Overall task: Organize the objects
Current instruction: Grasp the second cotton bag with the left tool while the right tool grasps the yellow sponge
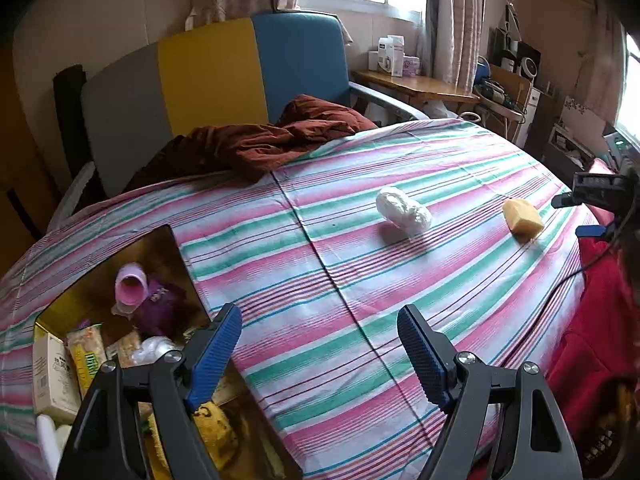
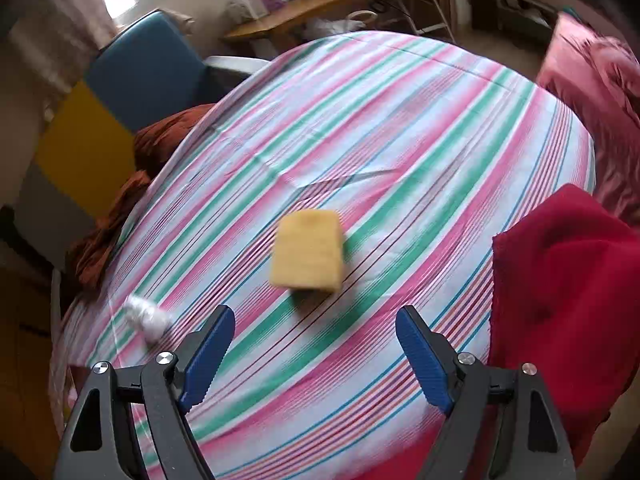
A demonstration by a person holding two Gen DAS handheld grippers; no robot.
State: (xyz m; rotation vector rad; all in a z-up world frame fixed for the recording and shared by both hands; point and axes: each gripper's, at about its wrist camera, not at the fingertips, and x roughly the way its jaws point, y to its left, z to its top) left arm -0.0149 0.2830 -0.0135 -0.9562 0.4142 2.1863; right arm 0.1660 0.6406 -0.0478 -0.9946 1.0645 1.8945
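Hovering with right tool (image 2: 316,346) spread empty just near the sponge (image 2: 307,251) for pickup; left tool (image 1: 320,354) apart, beside the box (image 1: 100,280).

Ahead of the right gripper (image 2: 316,344), whose jaws stand apart with nothing between them, bare striped sheet (image 2: 400,128) is seen up to the yellow sponge (image 2: 307,251). To its right the way is closed by a red cloth (image 2: 560,280); to its left lies a white bundle (image 2: 146,316). Ahead of the left gripper (image 1: 320,344), likewise parted, open sheet is found; its left finger overlaps an open box (image 1: 168,240) crowded with items.
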